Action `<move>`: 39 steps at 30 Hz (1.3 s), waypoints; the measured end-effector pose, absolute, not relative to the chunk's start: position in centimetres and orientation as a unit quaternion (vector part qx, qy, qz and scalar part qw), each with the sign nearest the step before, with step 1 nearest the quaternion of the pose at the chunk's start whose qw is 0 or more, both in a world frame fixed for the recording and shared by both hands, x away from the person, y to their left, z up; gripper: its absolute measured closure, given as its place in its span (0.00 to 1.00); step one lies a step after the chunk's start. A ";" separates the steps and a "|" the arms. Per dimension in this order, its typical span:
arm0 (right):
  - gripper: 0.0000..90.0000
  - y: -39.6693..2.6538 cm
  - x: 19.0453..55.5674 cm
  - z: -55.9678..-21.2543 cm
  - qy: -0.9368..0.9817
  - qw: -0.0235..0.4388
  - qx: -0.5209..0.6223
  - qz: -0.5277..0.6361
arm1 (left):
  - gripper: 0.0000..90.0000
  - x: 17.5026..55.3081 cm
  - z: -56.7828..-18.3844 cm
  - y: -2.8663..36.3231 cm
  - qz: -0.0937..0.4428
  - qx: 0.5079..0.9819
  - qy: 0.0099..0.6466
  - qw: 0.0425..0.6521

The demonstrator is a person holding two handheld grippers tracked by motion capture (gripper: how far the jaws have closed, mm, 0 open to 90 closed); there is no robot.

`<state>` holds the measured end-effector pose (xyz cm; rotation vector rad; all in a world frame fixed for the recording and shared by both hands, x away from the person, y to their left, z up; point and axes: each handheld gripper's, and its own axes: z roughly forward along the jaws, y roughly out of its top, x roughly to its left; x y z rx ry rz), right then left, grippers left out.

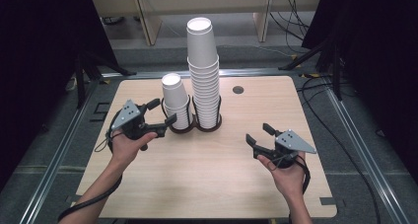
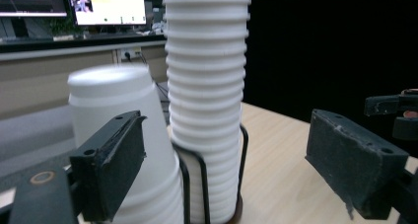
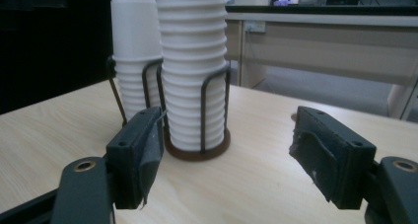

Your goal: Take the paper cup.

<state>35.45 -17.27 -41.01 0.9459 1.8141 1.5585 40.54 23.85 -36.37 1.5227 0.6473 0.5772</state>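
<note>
Two stacks of upturned white paper cups stand in a dark wire holder [image 1: 197, 126] at the middle back of the wooden table. The tall stack [image 1: 203, 71] is on the right, the short stack [image 1: 175, 99] on the left. My left gripper [image 1: 164, 111] is open, held off the table just left of the short stack, with its jaws pointing at it. In the left gripper view its jaws [image 2: 226, 140] frame the short stack [image 2: 116, 105] and the tall stack [image 2: 207, 86] without touching them. My right gripper [image 1: 258, 132] is open and empty over the table's right side. In the right gripper view it [image 3: 226, 145] faces the holder [image 3: 197, 152] from a distance.
The table [image 1: 212, 184] has a small round cable hole [image 1: 238, 90] behind the cups. Beyond the far edge stand pale desks [image 1: 148, 7] and loose cables on the floor. Dark curtains flank both sides.
</note>
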 end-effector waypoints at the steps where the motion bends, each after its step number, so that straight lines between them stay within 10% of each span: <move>1: 0.31 -17.2 35.7 -40.5 0.674 0.285 0.354 0.582 | 0.16 41.2 -35.5 23.2 0.255 0.668 0.276 0.642; 39: 0.18 -9.2 47.0 -25.7 0.684 0.258 0.275 0.624 | 0.08 50.0 -31.0 15.9 0.249 0.674 0.272 0.640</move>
